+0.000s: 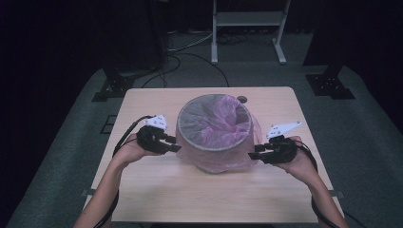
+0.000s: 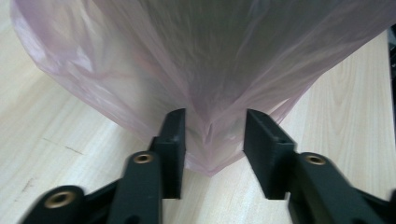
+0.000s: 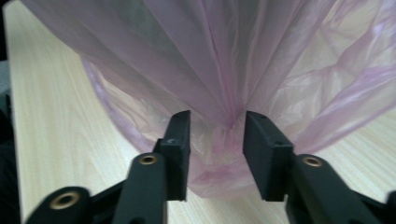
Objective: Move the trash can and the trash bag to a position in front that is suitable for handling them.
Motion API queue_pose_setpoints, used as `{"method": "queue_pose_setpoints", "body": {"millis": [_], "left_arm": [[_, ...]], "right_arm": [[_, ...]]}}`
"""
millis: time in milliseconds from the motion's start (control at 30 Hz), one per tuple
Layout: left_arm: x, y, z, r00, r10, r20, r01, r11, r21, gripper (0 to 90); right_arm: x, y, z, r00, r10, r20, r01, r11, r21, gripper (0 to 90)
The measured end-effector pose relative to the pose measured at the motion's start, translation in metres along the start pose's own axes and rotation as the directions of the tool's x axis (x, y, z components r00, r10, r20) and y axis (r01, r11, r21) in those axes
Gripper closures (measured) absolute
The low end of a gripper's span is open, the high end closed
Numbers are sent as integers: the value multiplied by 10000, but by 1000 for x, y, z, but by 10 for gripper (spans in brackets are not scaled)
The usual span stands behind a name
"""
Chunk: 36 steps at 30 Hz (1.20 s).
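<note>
A round grey bin (image 1: 214,124) stands mid-table, lined with a thin pink plastic bag (image 1: 228,159) whose skirt hangs down over its outside. My left gripper (image 1: 175,147) sits at the bin's left side. In the left gripper view its jaws (image 2: 214,154) pinch a fold of the pink bag (image 2: 205,88), drawn out to a point between them. My right gripper (image 1: 253,155) is at the bin's right side. Its jaws (image 3: 216,154) hold a bunched fold of the pink bag (image 3: 219,70), with creases running to the gap. Both folds are off the wood.
The light wooden table (image 1: 214,194) has bare room in front of the bin and at both sides. A small dark round spot (image 1: 242,99) lies behind the bin. Beyond the table are a dark floor, cables and a white stand (image 1: 247,28).
</note>
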<state>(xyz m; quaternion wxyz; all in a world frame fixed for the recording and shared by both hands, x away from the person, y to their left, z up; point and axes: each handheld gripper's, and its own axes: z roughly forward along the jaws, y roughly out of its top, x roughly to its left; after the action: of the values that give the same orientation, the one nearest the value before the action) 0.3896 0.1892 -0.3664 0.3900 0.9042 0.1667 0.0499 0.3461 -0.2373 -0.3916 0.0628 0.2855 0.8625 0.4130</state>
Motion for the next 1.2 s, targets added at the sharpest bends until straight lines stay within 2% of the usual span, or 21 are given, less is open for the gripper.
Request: {"method": "queue_pose_setpoints", "body": {"millis": [67,167,233,267,367,400,433,500,567,600,667,767,800,867,900,1033,1067,1167,1200], "left_arm": [[1,1,-4,10000,55,-24,-55,9998,-205,494],[3,2,-7,10000,61,-58,-63,9993,-376,478],[3,3,-7,10000,85,-12,-86,9989,-463,530],[2,4,-6,9999,120,-46,-122,9989,-445,530],[1,5,-2,9996,187,-194,-194,9992,-341,690],[0,4,1,9993,217,-290,-223,9995,-219,794],[0,4,1,9993,217,-290,-223,9995,-219,829],[-1,2,5,9992,220,-320,-224,9997,-108,893],[-1,2,6,9995,200,-254,-202,9998,-85,899],[-1,0,8,9997,147,-211,-148,9999,-58,900],[-1,-1,9,9997,152,-170,-153,9999,-41,900],[-1,-3,10,9999,80,-103,-80,10000,-20,893],[-1,-4,9,9999,-67,-134,67,10000,6,730],[-2,-5,8,9999,-70,-85,70,10000,15,697],[-2,-4,6,9999,-82,-141,83,10000,38,621],[-3,-3,2,9998,-126,-154,126,9999,-3,533],[-4,-3,1,9998,-131,-121,131,9999,19,508],[-6,-3,0,9999,-93,-72,94,9999,100,473],[-7,-3,0,9999,-165,6,164,9996,208,425]], "right_arm": [[0,1,-6,10000,-3,2,3,9998,-216,554],[0,3,-11,10000,-57,-14,56,9995,-324,541],[1,5,-13,9999,-128,10,128,9991,-403,544],[2,7,-13,9998,-179,9,179,9989,-424,577],[5,12,-11,9995,-281,175,289,9985,-469,658],[7,14,-9,9992,-289,261,300,9986,-440,694],[7,14,-9,9992,-289,261,300,9986,-440,694],[8,17,-5,9991,-297,293,308,9988,-382,803],[8,17,-4,9989,-335,340,346,9988,-343,812],[8,18,-2,9988,-342,346,353,9990,-290,862],[8,18,-1,9990,-317,329,326,9991,-274,866],[8,18,0,9990,-320,306,328,9991,-264,825],[7,17,-1,9997,-254,60,255,9993,-275,714],[7,17,-2,9996,-270,48,272,9992,-295,689],[7,16,-7,9997,-233,51,234,9993,-294,652],[7,16,-18,9998,-218,-4,217,9991,-366,627],[7,18,-26,9998,-161,-115,156,9989,-438,628],[8,21,-34,9996,-180,-204,170,9988,-467,638],[10,25,-41,9991,-278,-316,262,9983,-511,639]]}}
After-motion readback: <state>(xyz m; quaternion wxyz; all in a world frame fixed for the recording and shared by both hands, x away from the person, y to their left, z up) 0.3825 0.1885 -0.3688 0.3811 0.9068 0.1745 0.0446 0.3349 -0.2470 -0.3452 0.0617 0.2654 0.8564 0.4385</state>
